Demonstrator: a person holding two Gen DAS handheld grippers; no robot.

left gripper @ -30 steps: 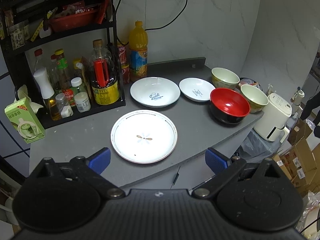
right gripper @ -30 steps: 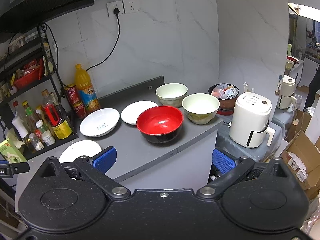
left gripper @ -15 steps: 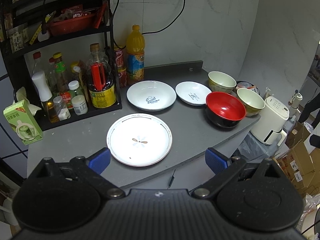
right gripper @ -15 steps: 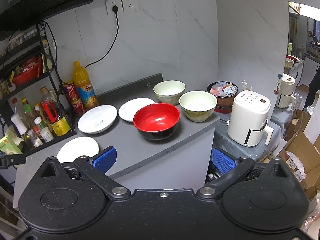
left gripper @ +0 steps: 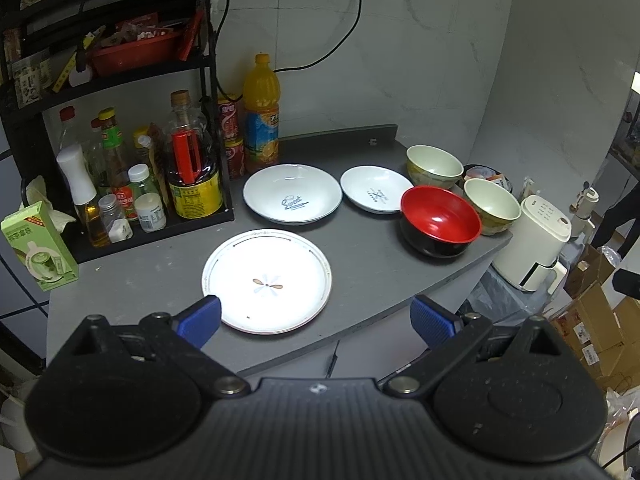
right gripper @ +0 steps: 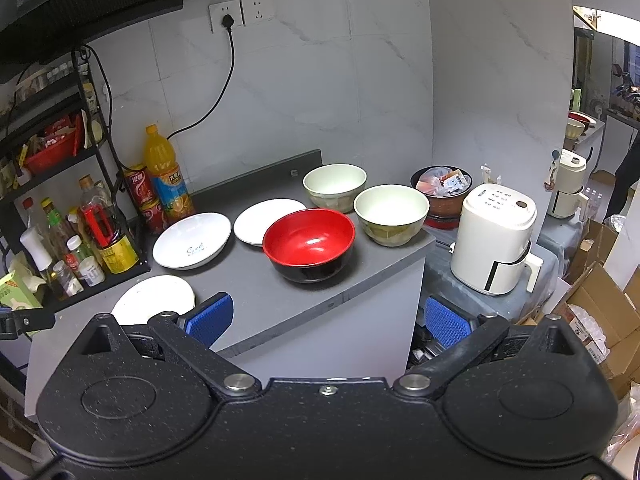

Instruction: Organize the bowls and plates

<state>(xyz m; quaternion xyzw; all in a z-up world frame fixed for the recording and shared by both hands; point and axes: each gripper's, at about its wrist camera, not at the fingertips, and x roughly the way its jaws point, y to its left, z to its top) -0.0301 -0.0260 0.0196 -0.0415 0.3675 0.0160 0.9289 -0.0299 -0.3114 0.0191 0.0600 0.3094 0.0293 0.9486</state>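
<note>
On the grey counter [left gripper: 360, 264] lie a flat white plate with a flower mark [left gripper: 267, 281], a deeper white plate with blue lettering [left gripper: 293, 193] and a small white plate [left gripper: 376, 189]. A red bowl with a black outside [left gripper: 440, 219] and two cream bowls [left gripper: 434, 165] [left gripper: 492, 205] stand at the right. My left gripper [left gripper: 316, 318] hangs open just in front of the flower plate, holding nothing. My right gripper [right gripper: 327, 318] is open at the counter's front edge, short of the red bowl [right gripper: 309, 242]; the cream bowls [right gripper: 334, 185] [right gripper: 391, 213] are behind it.
A black rack [left gripper: 120, 128] of bottles and jars fills the counter's left side, with an orange drink bottle [left gripper: 261, 116] and red cans beside it. A green carton [left gripper: 38, 246] stands at the far left. A white appliance [right gripper: 494, 240] and cardboard boxes [right gripper: 600, 312] sit lower at the right.
Both grippers have drawn back and slightly up from the counter, so the dishes look a little farther off. Nothing on the counter has moved.
</note>
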